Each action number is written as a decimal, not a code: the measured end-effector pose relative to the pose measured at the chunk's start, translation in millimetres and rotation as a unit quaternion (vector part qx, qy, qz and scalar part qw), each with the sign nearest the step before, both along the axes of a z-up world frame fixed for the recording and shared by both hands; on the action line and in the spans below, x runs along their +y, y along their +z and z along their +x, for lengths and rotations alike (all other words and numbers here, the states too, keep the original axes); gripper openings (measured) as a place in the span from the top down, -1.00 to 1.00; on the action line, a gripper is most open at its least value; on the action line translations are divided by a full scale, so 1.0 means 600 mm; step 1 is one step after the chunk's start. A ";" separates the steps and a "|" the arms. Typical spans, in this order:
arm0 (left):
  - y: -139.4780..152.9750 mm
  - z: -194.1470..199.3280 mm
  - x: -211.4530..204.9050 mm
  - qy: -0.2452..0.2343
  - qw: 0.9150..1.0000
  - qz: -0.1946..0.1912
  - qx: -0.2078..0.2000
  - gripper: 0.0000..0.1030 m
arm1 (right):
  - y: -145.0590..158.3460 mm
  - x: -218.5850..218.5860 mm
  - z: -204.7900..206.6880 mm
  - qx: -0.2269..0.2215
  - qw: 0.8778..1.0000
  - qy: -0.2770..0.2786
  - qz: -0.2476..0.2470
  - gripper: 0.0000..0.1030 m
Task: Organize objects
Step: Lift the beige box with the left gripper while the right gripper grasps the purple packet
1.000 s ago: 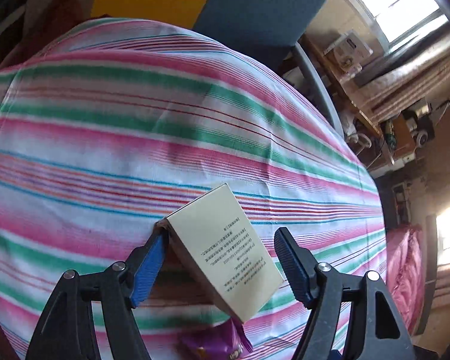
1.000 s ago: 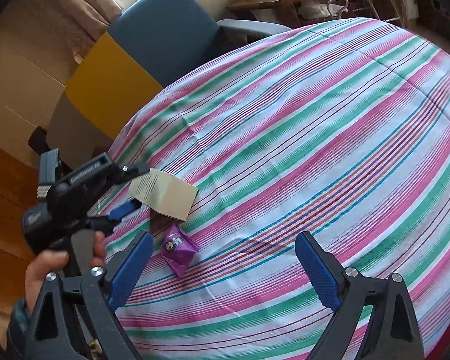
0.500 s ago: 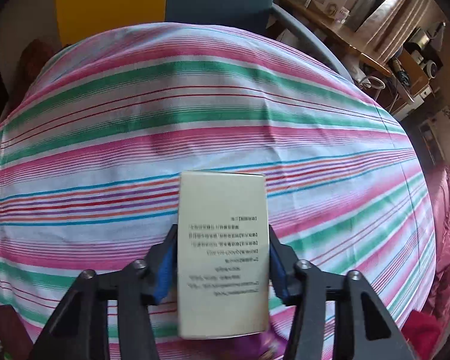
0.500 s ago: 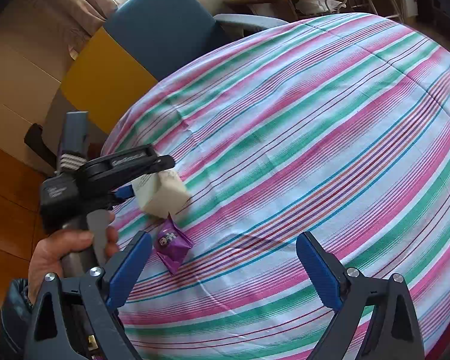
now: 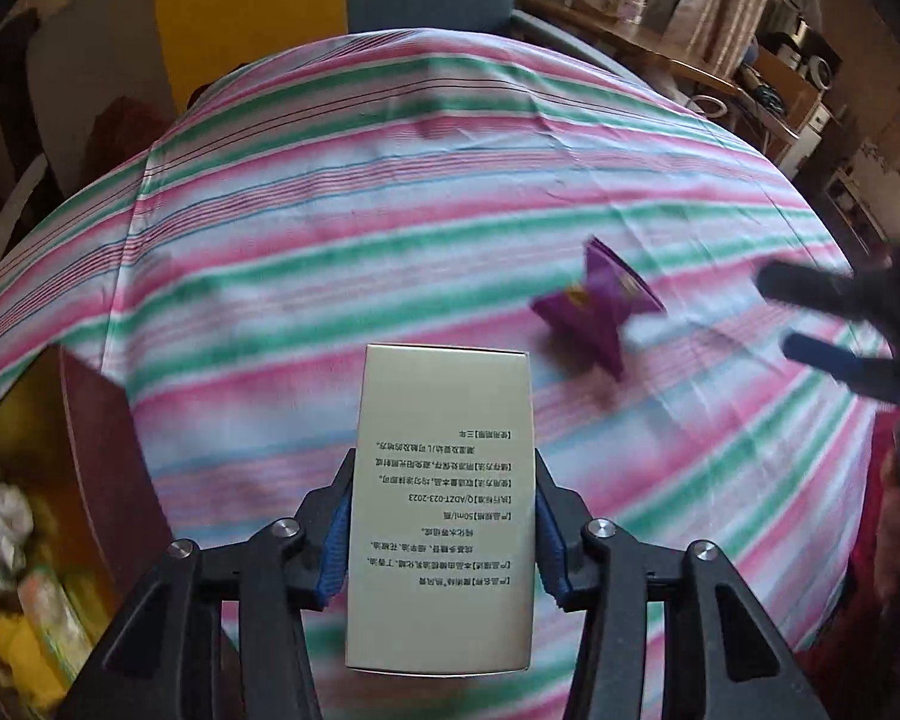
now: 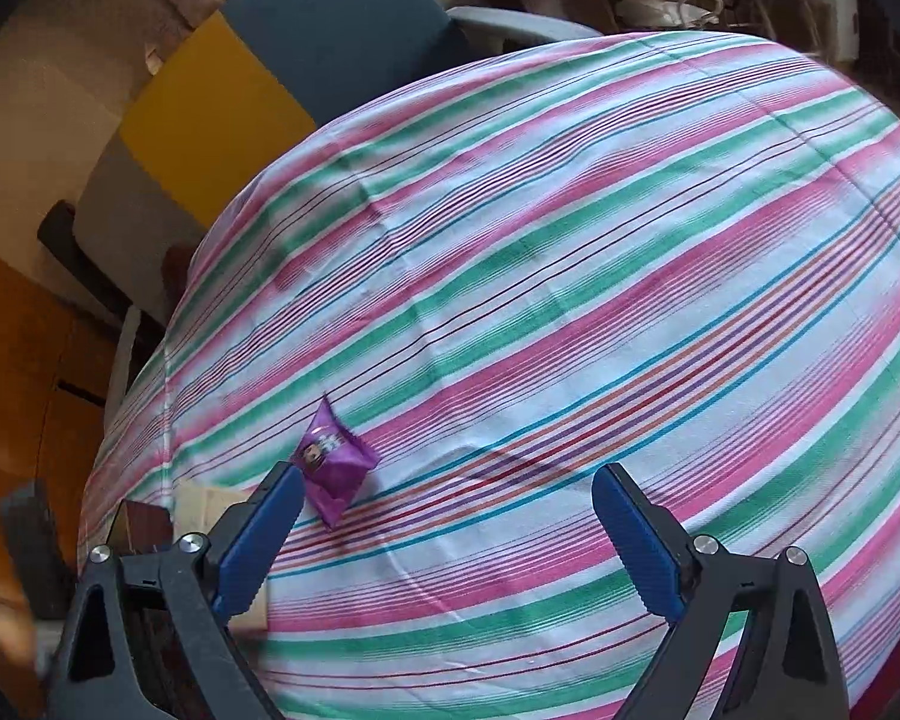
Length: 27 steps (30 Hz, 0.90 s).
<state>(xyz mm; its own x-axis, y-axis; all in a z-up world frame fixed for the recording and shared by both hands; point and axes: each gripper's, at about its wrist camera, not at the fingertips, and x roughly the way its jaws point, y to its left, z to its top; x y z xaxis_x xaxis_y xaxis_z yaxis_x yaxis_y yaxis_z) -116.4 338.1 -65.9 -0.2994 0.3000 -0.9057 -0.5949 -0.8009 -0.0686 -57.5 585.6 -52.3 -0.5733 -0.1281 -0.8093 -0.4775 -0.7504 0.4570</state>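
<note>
A: What does the left tool have?

B: Its blue pads press on both long sides of a pale box printed with small text. The box is clamped and held above the striped cloth that covers the surface.

A: And the right tool?

B: Its fingers stand wide apart with nothing between them. It hangs over the cloth, close to the purple packet.

A: Where is that packet?

B: It lies on the cloth, beyond the box and to its right in the left view, blurred there. In the right view it sits just beside the tip of the tool's left finger; whether they touch, I cannot tell.

A: Anything else near the box?

B: To its left and lower, at the cloth's edge, a brown carton stands open with mixed packets inside, too blurred to name.
</note>
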 end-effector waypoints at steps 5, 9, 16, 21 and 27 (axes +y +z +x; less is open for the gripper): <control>0.005 0.066 -0.022 -0.004 0.999 0.031 0.010 0.03 | -0.017 -0.019 -0.009 0.004 0.997 0.032 -0.065 -0.79; 0.005 0.084 -0.036 0.002 0.999 0.050 0.013 0.03 | -0.043 -0.034 -0.028 -0.003 0.989 0.043 -0.139 -0.71; -0.001 0.092 -0.056 0.003 0.998 0.063 0.006 0.03 | -0.060 -0.064 -0.092 -0.014 0.992 0.023 -0.127 -0.66; -0.002 0.092 -0.063 0.002 0.998 0.070 0.008 0.02 | -0.057 -0.123 -0.148 -0.049 0.996 0.072 0.010 0.40; -0.003 0.092 -0.067 -0.001 0.997 0.073 0.010 0.02 | -0.049 -0.181 -0.128 -0.078 0.969 0.188 0.138 0.44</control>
<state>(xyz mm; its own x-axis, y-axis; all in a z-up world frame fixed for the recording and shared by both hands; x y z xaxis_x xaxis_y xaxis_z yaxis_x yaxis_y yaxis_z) -60.9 298.0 -67.7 -0.3154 0.4291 -0.8464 -0.5992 -0.7817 -0.1730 -134.0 476.7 -81.9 -0.3955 -0.0701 -0.9158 -0.1930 -0.9685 0.1575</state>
